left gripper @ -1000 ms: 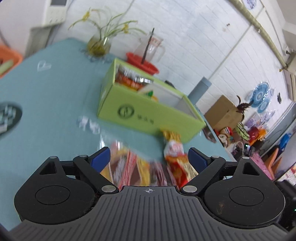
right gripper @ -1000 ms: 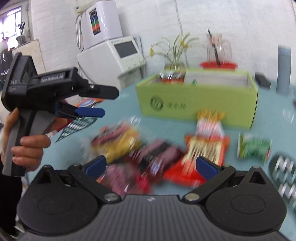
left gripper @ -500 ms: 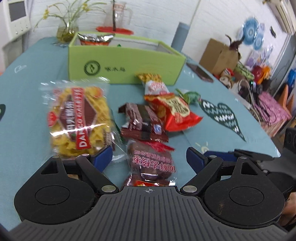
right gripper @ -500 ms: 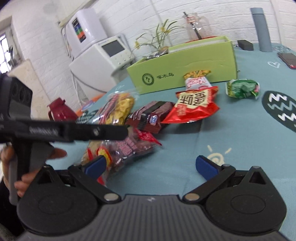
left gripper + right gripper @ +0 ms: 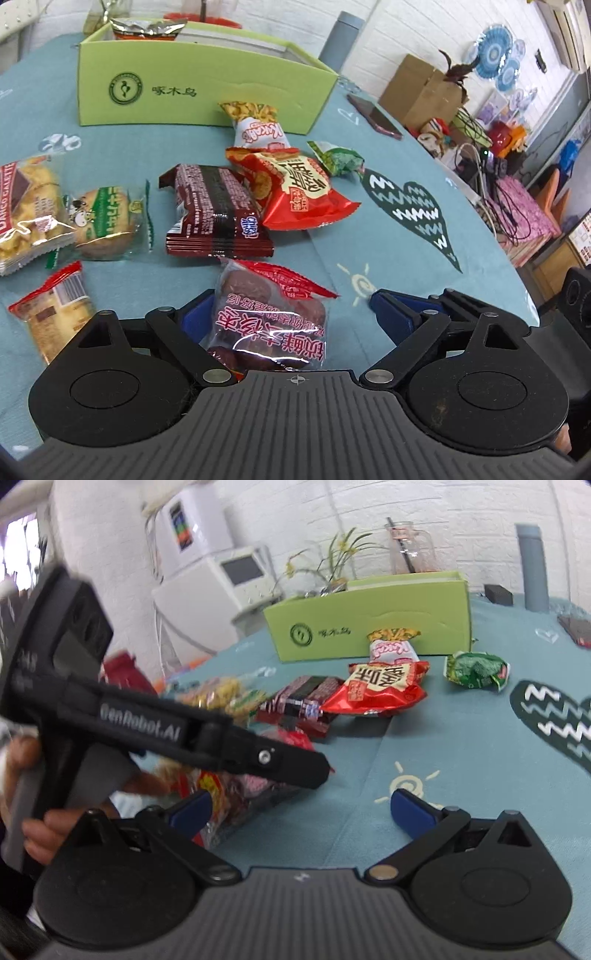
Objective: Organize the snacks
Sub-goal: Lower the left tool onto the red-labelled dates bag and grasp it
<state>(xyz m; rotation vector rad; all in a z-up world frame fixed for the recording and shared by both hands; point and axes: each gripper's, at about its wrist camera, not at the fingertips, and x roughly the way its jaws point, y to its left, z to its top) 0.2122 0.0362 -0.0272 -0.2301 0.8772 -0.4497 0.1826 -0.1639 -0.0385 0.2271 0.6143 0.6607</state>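
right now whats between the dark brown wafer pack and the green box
In the left wrist view, only bare teal tablecloth lies between the dark brown wafer pack and the green box.

A teal worktop [image 5: 369, 240] with heart and sun prints carries a green box [image 5: 199, 96] at the far side. Nearer lie a red chip bag [image 5: 299, 192], a dark wafer pack [image 5: 218, 214], a green packet [image 5: 340, 158], a small cake [image 5: 107, 221] at left, and a phone [image 5: 373, 116] far right.
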